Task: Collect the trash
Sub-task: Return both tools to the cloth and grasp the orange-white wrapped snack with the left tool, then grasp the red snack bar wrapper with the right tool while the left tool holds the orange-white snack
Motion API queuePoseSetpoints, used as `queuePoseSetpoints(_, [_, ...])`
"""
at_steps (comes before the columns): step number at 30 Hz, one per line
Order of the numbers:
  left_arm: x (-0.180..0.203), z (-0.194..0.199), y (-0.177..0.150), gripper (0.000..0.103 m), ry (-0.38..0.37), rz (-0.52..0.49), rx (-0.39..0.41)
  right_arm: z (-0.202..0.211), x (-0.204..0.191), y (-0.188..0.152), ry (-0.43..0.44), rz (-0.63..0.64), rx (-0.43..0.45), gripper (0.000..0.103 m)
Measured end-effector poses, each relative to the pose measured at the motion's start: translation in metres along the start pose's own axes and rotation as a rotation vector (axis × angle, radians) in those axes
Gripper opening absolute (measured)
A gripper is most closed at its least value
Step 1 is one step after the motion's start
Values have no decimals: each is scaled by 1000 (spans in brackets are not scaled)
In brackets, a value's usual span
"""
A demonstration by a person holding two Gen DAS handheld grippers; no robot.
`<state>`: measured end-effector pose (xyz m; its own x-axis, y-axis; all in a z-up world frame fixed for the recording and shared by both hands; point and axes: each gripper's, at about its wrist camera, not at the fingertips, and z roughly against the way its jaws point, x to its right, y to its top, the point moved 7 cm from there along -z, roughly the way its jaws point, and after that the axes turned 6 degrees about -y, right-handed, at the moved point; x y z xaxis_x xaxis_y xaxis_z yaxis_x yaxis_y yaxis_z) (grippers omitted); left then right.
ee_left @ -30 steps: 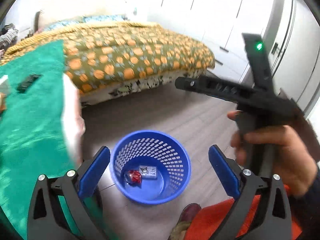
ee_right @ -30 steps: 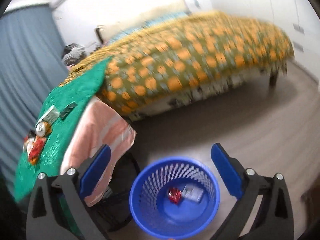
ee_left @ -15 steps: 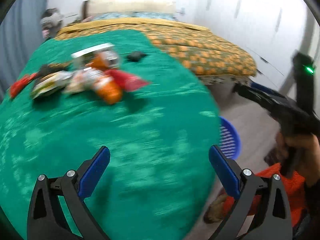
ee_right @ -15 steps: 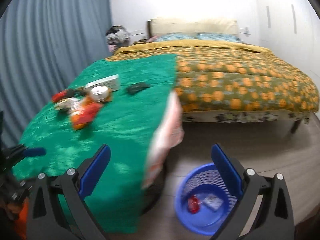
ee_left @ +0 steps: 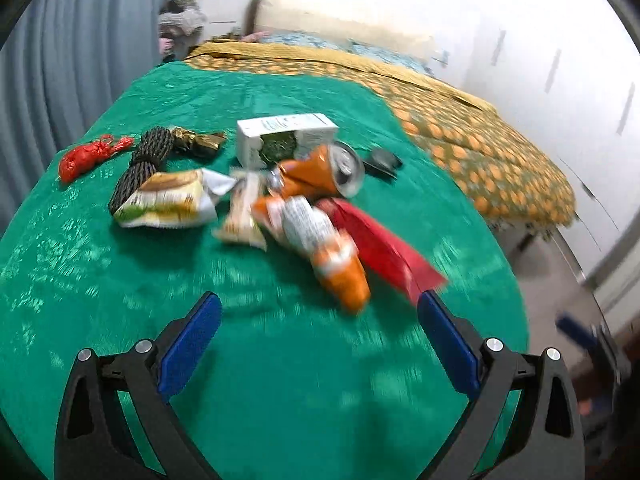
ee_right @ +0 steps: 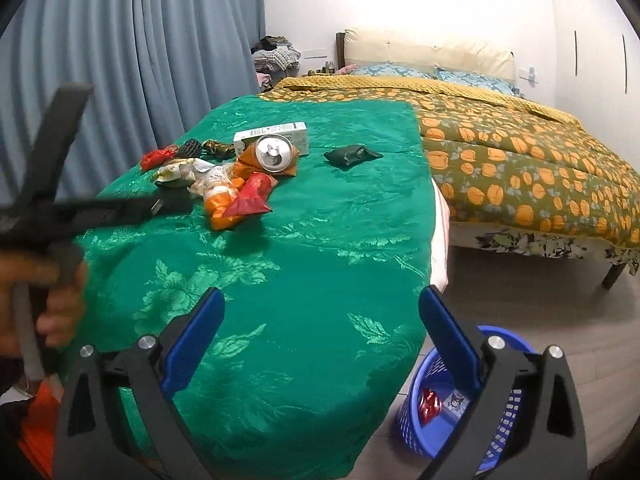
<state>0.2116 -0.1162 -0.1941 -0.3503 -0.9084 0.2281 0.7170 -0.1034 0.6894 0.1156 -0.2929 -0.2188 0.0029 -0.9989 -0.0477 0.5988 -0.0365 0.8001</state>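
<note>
**Both grippers over the green table, trash heaped ahead**

A bed with an orange-patterned cover fills the far side of the room, beside blue-grey curtains. In front of it stands a table under a green cloth. On the floor at the table's near right corner sits a blue basket, with a red wrapper and a small printed packet already inside.

The trash lies in a loose heap on the far left part of the cloth: a white carton, a crushed orange can just in front of it, a red packet, an orange-and-white wrapper touching the red packet, a green-and-white snack bag, a black coiled cord and a red crumpled wrapper at the left end. A dark pouch lies apart, to the right.

The left gripper hangs over the bare cloth just short of the heap, jaws spread wide, nothing between them. The right gripper is over the table's near edge, well apart from the trash, its jaws wide but closing, nothing between them.
</note>
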Motion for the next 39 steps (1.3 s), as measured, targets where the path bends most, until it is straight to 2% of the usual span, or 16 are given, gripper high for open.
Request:
queuePoseSetpoints(3, [-5,-26,5,88,35,50,-29,1,5,-2,-4,0,-1,88])
queuePoseSetpoints(7, [-7,-49,6,82,42,91,-56,5,12,-1,-3,-11,9,88])
queuePoseSetpoints(9, [-8,-53,7,74,38,106,-59,6,15,-1,-2,-19,10,87])
queuePoseSetpoints(13, [-6,-50,7,33,-47,111,-61,6,19,0,-4,-25,8,77])
queuePoseSetpoints(16, [-5,-38,3,31,-80,79,-74,4,19,-1,-1,-23,-3,69])
queuePoseSetpoints(20, [-7,-9,-10,31,-166,15,-160,1,14,-4,20,-17,-26,67])
queuePoseSetpoints(22, [-8,5,-21,31,-206,-60,-240,-4,8,-3,48,-21,-49,67])
queuePoseSetpoints(24, [-10,17,-35,32,-212,-159,-311,-9,0,1,82,-12,-71,67])
queuePoseSetpoints(26, [-12,22,-43,33,-192,-216,-330,-15,-14,11,118,16,-90,67])
queuePoseSetpoints(27, [-12,23,-45,34,-179,-240,-326,-19,-22,18,139,30,-104,67])
queuePoseSetpoints(28, [-13,23,-47,40,-169,-251,-314,-25,-31,27,163,42,-120,67])
queuePoseSetpoints(29, [-13,22,-48,52,-164,-252,-302,-30,-38,36,177,49,-128,67])
queuePoseSetpoints(32, [-15,18,-48,70,-146,-226,-248,-55,-61,66,181,102,-174,67])
queuePoseSetpoints(37, [-30,13,-52,77,-85,-174,-213,-108,-78,86,144,152,-314,67])
queuePoseSetpoints(38, [-34,12,-51,78,-74,-164,-208,-117,-79,87,143,146,-335,64])
queuePoseSetpoints(39, [-38,13,-52,79,-65,-157,-203,-126,-79,87,144,136,-360,54])
